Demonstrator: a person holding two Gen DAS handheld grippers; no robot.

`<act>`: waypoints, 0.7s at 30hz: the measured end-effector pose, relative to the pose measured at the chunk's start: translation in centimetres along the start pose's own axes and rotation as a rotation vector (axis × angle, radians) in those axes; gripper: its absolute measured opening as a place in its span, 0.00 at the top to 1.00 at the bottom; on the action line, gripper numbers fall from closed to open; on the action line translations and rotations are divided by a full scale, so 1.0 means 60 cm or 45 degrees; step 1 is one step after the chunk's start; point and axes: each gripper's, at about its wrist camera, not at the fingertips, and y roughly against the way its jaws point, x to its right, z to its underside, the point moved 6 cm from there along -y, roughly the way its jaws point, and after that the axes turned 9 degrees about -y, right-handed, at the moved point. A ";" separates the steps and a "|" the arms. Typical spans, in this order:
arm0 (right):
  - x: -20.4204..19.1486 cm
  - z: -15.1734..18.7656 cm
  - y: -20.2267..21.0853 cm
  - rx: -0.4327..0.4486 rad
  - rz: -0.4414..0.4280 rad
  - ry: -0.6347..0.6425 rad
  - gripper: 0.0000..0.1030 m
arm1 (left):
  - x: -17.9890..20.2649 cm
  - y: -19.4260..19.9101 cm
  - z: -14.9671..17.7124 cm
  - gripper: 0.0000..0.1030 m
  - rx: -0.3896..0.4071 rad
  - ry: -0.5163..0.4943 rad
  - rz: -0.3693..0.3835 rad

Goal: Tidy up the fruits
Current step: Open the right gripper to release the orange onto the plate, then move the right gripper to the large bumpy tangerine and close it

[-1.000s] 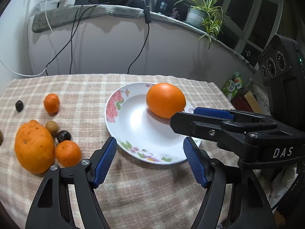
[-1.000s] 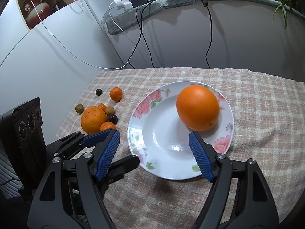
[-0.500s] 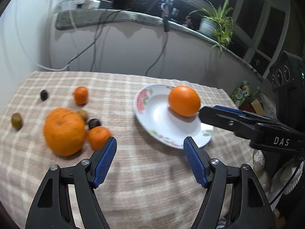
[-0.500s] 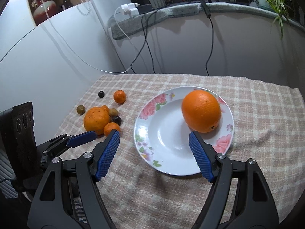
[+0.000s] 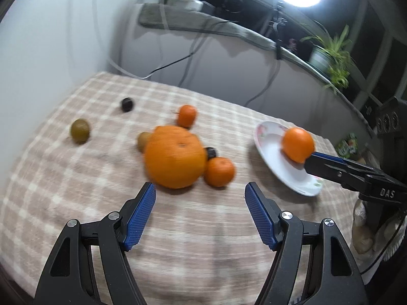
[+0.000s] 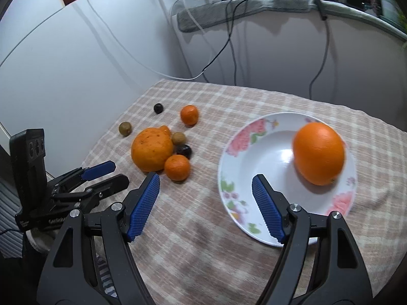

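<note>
My left tool (image 5: 201, 213) stands wide with nothing between its blue pads, pointing down at the cluster of loose fruit, and my right tool (image 6: 206, 204) is just as wide and just as empty, hanging over the near rim of the plate (image 6: 230, 178).

Taking stock from the biggest thing down: the tabletop (image 6: 254, 101), under its checked cloth, carries everything. The flowered plate sits toward the right side and holds one big orange (image 6: 318, 153), resting against its far right slope. I judge that to be the only piece sorted so far.

Everything else lies off the plate, to its left. The lumpy large orange (image 5: 175, 160) is the bulkiest of the leftovers and sits directly ahead of my left tool. A small tangerine (image 5: 219, 171) touches its right side, or very nearly; the blur makes it hard to say. A second tangerine (image 5: 187, 115) sits just behind the group. Then the small stuff: a green-brown fruit (image 5: 80, 131) off alone to the left, another of the same kind (image 6: 178, 137) tucked against the lumpy orange, a dark one (image 6: 183, 150) wedged between that orange and the near tangerine, and a last dark one (image 5: 126, 104) well apart at the back.

So I count one fruit placed and seven left. I would say the job is in its early part, and the left tool looks lined up for the lumpy orange.
</note>
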 end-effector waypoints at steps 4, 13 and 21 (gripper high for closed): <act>-0.026 -0.004 -0.027 -0.032 -0.017 0.031 0.24 | -0.027 -0.007 0.003 0.29 -0.006 0.038 -0.012; -0.061 -0.018 -0.090 -0.120 -0.086 0.035 0.24 | -0.048 -0.031 0.006 0.29 -0.033 0.073 0.013; -0.091 -0.023 -0.140 -0.179 -0.121 0.079 0.24 | -0.056 -0.052 0.002 0.29 -0.044 0.093 0.043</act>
